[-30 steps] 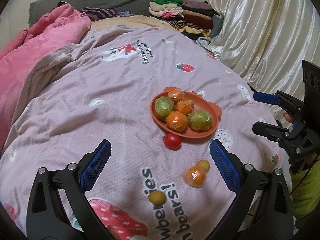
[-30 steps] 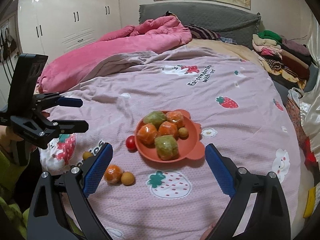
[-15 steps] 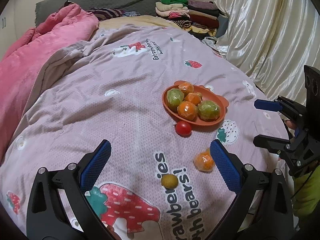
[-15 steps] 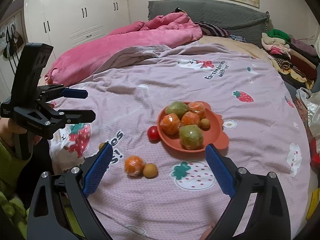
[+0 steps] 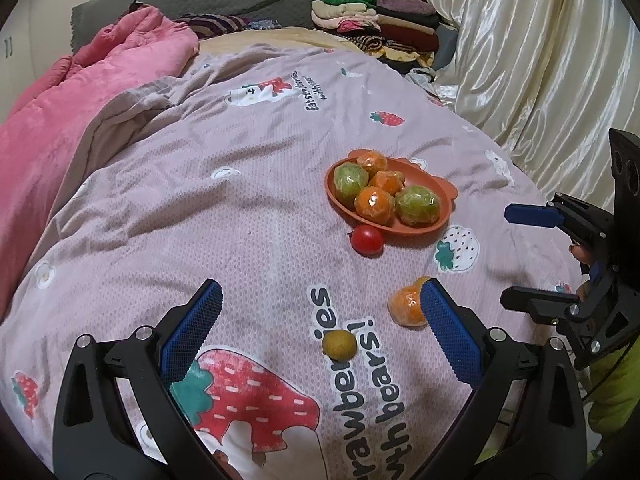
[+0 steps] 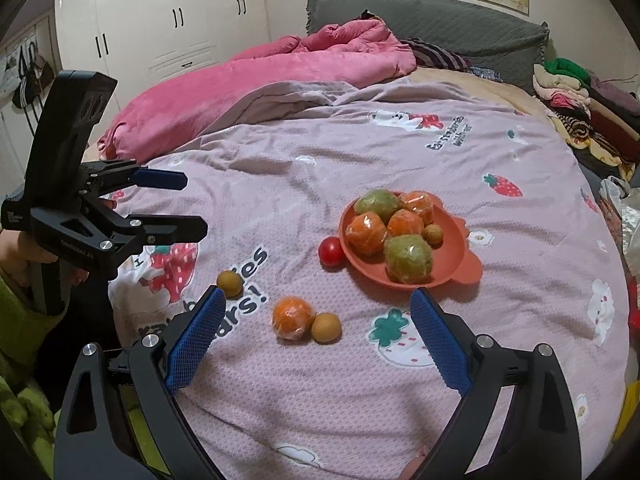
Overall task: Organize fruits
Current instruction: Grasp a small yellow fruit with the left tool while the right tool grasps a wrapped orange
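Orange plastic plate (image 6: 460, 270) is sitting on the bed's pink strawberry-print quilt (image 6: 500, 184), carrying 3 wrapped oranges, 2 wrapped green fruits and 1 small brown fruit (image 6: 433, 234). So the plate is reading as the collection point, and most of the job looks done.

4 pieces are lying loose on the quilt:
- red tomato (image 6: 331, 251), touching the plate's rim on the side nearer the left claw
- wrapped orange (image 6: 293, 317), with a small yellow-brown fruit (image 6: 326, 327) touching it
- another small yellow-brown fruit (image 5: 339, 344), apart from that pair, lying on the printed lettering

Left claw (image 5: 318, 330) is hovering above the quilt, jaws wide, holding nothing. That lone small fruit is sitting roughly between its fingers in the left wrist view, so it is looking like the likely next pick.

Right claw (image 6: 316, 338) is also wide and empty, hovering low with the orange pair framed between its blue pads (image 6: 439, 342). Each claw seems lined up on its own target, which is keeping them out of each other's way.

Risk, as I judge it: round fruit on soft bedding may be rolling when nudged, and the film wrap on the orange could be slipping in the pads.
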Available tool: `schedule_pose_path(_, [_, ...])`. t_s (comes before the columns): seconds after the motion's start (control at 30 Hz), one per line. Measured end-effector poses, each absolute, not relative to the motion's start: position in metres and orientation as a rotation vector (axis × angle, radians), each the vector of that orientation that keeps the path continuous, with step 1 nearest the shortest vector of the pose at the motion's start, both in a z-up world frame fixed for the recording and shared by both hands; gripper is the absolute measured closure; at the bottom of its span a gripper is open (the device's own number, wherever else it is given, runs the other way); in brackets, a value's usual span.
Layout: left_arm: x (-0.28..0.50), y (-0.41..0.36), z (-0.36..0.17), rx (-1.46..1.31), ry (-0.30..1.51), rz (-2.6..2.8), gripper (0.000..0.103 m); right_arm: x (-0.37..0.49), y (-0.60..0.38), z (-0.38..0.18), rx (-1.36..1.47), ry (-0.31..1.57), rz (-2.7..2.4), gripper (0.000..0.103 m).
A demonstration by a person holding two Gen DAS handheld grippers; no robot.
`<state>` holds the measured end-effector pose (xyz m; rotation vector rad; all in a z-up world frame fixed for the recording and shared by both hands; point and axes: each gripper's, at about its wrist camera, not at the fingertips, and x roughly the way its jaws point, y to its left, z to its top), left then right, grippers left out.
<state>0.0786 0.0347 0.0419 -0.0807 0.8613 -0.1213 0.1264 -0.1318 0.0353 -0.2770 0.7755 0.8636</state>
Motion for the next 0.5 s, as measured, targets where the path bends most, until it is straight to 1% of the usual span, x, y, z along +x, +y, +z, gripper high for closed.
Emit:
schedule_pose_path(0.4, [0.07, 0.035, 0.019, -0.064, 0.923, -0.131, 0.01, 0.112, -0.122, 0.015, -0.288, 0.826, 0.914, 0.011])
schedule_pose_path(0.47, [0.068, 0.034, 0.015, -0.056, 0.932, -0.14, 0.01, 0.11, -0.119, 0.012, -0.288, 0.832, 0.923, 0.014])
schedule_pose_path(0.5, [0.067, 0.032, 0.012, -0.05, 0.942, -0.146, 0.01, 0.109, -0.118, 0.01, -0.29, 0.835, 0.927, 0.02])
